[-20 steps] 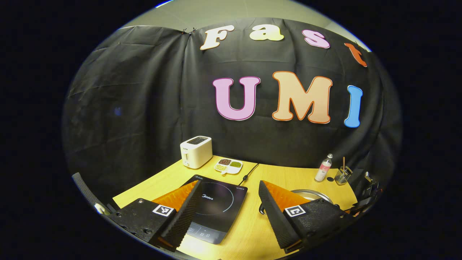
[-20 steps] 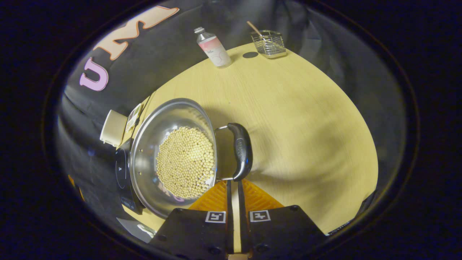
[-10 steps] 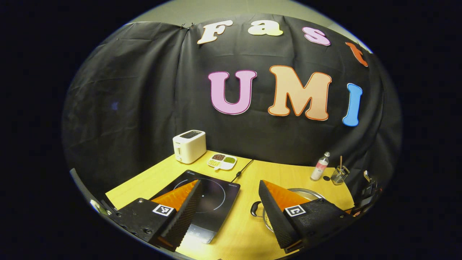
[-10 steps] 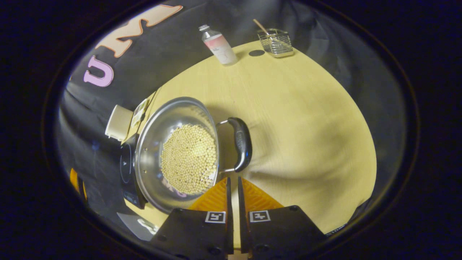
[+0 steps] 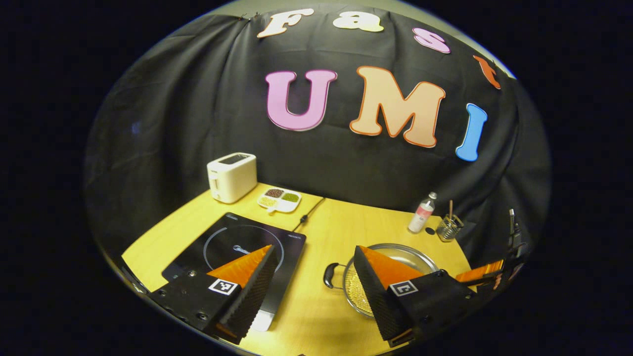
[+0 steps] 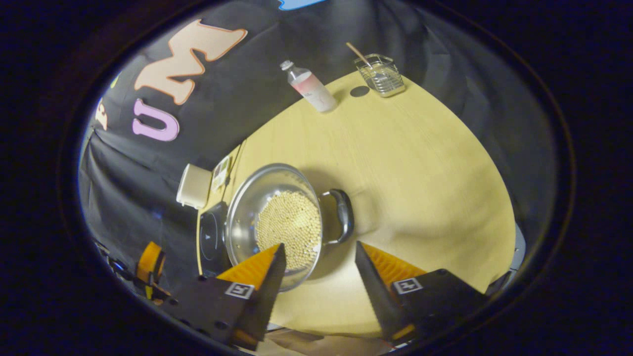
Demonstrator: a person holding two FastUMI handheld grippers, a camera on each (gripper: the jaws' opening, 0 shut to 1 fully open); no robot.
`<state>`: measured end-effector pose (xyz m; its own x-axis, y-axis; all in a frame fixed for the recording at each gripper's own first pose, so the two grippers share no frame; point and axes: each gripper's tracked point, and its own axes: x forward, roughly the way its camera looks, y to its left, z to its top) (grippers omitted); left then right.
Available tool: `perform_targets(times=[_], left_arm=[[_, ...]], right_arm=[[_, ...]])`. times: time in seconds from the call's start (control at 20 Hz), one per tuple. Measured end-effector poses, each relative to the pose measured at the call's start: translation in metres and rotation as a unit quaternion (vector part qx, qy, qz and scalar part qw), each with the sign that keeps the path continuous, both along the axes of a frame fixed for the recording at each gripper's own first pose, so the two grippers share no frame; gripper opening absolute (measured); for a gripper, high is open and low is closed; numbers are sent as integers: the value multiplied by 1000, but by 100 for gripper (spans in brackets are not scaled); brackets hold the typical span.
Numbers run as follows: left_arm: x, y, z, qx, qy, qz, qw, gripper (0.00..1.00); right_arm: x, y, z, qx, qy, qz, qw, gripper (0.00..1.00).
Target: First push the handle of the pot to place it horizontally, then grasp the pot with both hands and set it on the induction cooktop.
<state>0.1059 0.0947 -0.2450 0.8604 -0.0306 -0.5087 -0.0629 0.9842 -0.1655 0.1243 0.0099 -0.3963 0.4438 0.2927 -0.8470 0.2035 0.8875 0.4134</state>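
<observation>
**Pot on worktop, both grippers spread and clear of it**

The pot (image 6: pixel 277 225), a steel pan holding pale round beans, stands on the wooden worktop (image 6: pixel 420 163) just right of the induction cooktop (image 5: pixel 237 244), not on it. Its near handle (image 6: pixel 343 222) lies level beside the rim; the opposite handle (image 5: pixel 330 275) shows in the left gripper view, pointing toward the cooktop.

The right gripper (image 6: pixel 319 277) hangs above the pot's near edge with its fingers spread wide, holding nothing. The left gripper (image 5: pixel 314 282) has its fingers likewise spread and empty, one over the cooktop, the other over the pot's rim.

Writing: a small mark sits at the centre of the cooktop's ring, too blurred to read. Each gripper carries square black-and-white coded tags. The bottle (image 6: pixel 309 91) has a pink label, text illegible.

Along the back edge stand a white toaster (image 5: pixel 231 176), a divided dish (image 5: pixel 279 199) with dark, yellow and green contents, and a wire basket (image 6: pixel 381 74) holding a stick. A cable (image 5: pixel 309 213) runs from the cooktop toward the wall.
</observation>
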Motion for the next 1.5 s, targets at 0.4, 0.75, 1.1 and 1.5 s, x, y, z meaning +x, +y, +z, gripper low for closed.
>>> perform_targets(times=[0.4, 0.75, 1.1, 1.5], left_arm=[[16, -16, -93, -84, 129, -38, 987, 96], [20, -33, -149, -81, 214, -71, 971, 96], [27, -45, -179, -67, 255, -84, 961, 94], [29, -47, -197, -77, 278, -54, 956, 65]], right_arm=[[26, 4, -31, 16, 23, -14, 1000, 100], [35, 2, -59, 23, 54, -20, 998, 98], [44, 11, -81, 34, 73, -19, 997, 72], [40, 11, -92, 38, 79, 0, 996, 54]])
